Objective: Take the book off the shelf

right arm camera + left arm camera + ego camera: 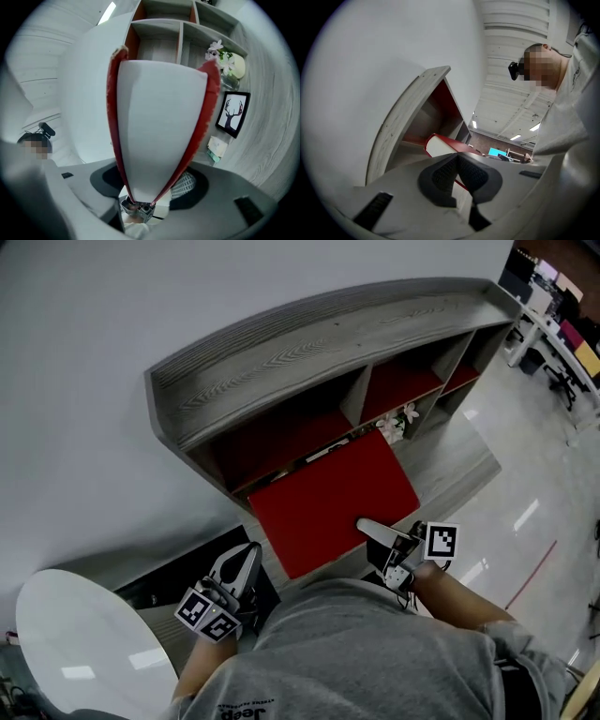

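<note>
Closest below me is the person's grey shirt (375, 652), with both tools out in front of it. The right gripper (373, 531) has its fingers (187, 185) clamped on the red book (337, 502), pressing on both covers with the white page block between them. The book lies flat, cover up, in front of the grey wooden shelf (309, 343), its far edge near the red-backed compartments and a small bunch of flowers (398, 423). The left gripper (246, 559) sits just beside the book's near corner, its finger tips together. A round white bench (75, 643) is at the left.
</note>
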The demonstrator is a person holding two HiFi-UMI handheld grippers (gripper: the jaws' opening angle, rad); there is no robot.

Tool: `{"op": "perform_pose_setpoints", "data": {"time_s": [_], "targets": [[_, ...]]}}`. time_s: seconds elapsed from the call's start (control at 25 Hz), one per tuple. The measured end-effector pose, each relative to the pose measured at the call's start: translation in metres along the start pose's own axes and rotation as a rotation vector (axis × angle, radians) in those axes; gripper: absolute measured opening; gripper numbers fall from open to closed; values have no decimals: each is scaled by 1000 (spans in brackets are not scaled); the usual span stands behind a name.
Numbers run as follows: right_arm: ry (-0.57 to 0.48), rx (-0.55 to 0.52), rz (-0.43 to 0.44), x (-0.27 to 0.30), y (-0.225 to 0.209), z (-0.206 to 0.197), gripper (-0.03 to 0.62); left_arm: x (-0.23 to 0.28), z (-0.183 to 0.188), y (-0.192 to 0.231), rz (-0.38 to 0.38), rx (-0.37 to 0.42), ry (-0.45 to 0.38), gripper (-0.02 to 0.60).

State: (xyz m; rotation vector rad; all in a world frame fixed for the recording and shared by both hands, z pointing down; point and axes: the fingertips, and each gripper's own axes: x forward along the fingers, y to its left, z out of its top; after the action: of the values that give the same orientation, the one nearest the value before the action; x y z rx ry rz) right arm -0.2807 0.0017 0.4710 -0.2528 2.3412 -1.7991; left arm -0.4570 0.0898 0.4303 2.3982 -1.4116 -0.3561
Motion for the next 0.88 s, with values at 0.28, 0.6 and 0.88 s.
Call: {"op": "perform_pose_setpoints", "data": {"time_s": [0.28, 0.6, 0.88], "targets": [[-71, 26, -32, -51, -29, 7, 253, 41, -26, -20, -76, -8, 71, 14], [-145, 22, -75, -119, -77, 31, 253, 108, -68, -51, -171, 24, 157, 14], [-218, 9, -100, -184, -102, 70, 253, 186, -97, -83, -241, 7, 212, 14]]}}
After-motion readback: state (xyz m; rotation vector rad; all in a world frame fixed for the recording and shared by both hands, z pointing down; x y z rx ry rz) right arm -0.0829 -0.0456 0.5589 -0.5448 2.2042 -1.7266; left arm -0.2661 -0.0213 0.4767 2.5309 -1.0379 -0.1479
